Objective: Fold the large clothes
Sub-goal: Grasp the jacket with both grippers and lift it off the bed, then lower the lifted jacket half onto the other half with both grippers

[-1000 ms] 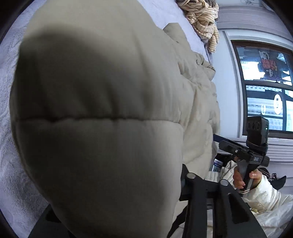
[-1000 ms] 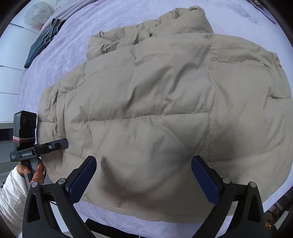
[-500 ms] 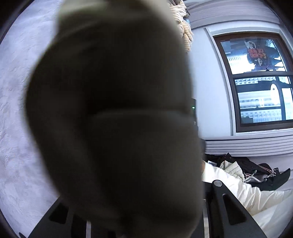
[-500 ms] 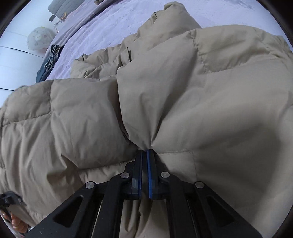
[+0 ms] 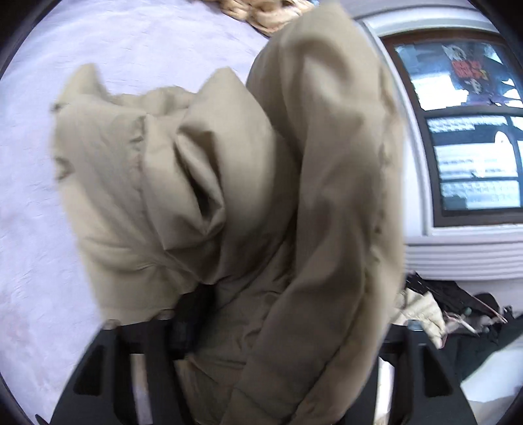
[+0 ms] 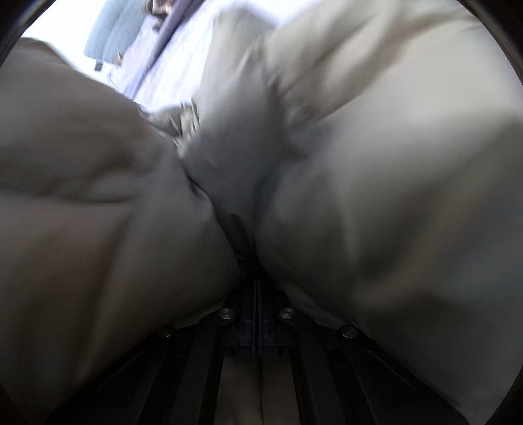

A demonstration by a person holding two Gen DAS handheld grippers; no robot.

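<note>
Your left gripper (image 5: pixel 287 320) has its jaws well apart, having just been opening; a thick fold of the jacket (image 5: pixel 228 196) bulges up between them and hides the right finger's pad; the left finger (image 5: pixel 183 314) sits against the cloth; you cannot tell whether the pads press it; the view is blurred; the jacket is bunched upright close to the lens, over the bed (image 5: pixel 49 229), which shows pale at left and far; a striped cloth (image 5: pixel 261 13) lies at the far edge of the bed; a window (image 5: pixel 474 130) is at right; dark clutter (image 5: pixel 457 310) lies below it near right

Your right gripper (image 6: pixel 256 314) is clenched on the jacket (image 6: pixel 392 196); its blue pads meet with cloth pinched between them; puffed panels swell to either side and fill nearly the whole view; bed (image 6: pixel 170 65) shows only in a far-left gap; a grey-blue cushion (image 6: pixel 111 39) lies beyond it; this view too is blurred
</note>
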